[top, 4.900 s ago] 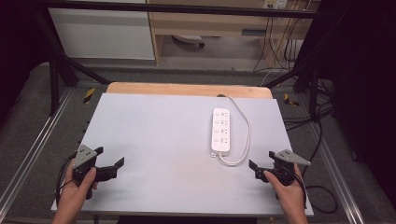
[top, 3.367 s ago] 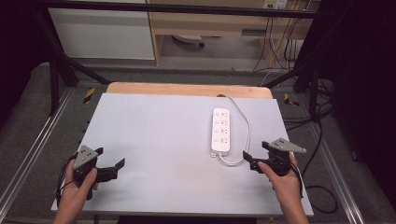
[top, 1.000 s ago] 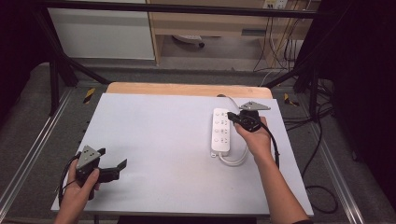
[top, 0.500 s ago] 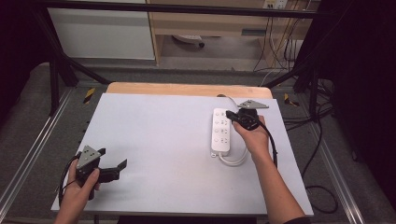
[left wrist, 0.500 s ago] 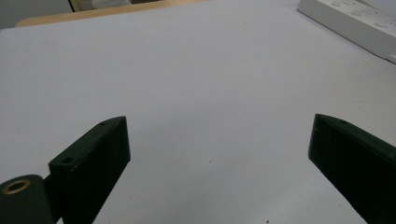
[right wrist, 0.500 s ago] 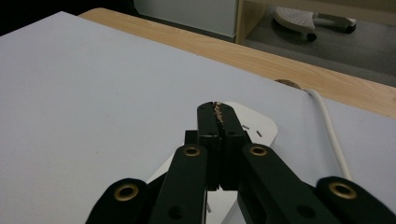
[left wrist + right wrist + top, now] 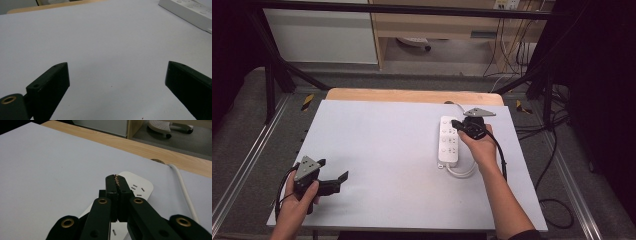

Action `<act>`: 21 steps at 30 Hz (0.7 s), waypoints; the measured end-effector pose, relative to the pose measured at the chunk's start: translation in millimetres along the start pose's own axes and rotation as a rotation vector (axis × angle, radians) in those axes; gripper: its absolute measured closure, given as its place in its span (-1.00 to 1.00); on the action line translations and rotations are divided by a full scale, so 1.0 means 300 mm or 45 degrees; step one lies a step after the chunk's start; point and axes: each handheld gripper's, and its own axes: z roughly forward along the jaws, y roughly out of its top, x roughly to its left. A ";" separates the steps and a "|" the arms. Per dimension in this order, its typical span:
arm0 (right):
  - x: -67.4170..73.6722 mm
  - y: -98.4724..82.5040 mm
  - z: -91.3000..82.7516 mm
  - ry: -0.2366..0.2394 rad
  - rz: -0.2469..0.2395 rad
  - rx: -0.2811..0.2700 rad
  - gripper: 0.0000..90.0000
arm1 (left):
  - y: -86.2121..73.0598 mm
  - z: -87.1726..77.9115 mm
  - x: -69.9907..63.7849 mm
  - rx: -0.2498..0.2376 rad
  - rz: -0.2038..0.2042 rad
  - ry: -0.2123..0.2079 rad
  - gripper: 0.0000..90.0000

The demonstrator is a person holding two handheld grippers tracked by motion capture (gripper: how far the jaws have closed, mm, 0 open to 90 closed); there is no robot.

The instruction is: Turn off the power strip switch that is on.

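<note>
White power strip (image 7: 449, 140) partly hidden under clenched right gripper (image 7: 455, 123); left gripper (image 7: 343, 178) spread, empty.

High view sits above the person's side, looking forward and down, far enough to take in the whole table (image 7: 377, 150), the floor and shelving behind. Left gripper view rides low and close over the tabletop (image 7: 105, 45), facing across it along two spread jaws, with the power strip (image 7: 187, 11) at its top right edge. Right gripper view looks along pressed-together jaws, very near the power strip (image 7: 140, 186), toward the table's far wooden edge. All three share the strip and table.
</note>
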 end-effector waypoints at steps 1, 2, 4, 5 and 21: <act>-0.001 -0.001 0.003 -0.002 -0.003 0.006 1.00 | 0.000 0.000 0.000 0.001 0.000 0.000 -0.88; -0.001 -0.002 0.006 -0.002 0.000 0.009 1.00 | 0.000 0.000 0.000 0.001 0.000 0.000 -0.88; -0.004 -0.005 0.012 -0.011 -0.001 0.019 1.00 | 0.000 0.000 0.000 0.001 0.000 -0.001 -0.88; -0.005 -0.006 0.014 -0.016 0.005 0.022 1.00 | 0.000 0.000 0.000 0.001 -0.001 -0.001 -0.88; -0.001 -0.024 0.051 -0.014 0.001 0.075 1.00 | 0.000 0.000 0.001 0.000 -0.001 -0.002 -0.88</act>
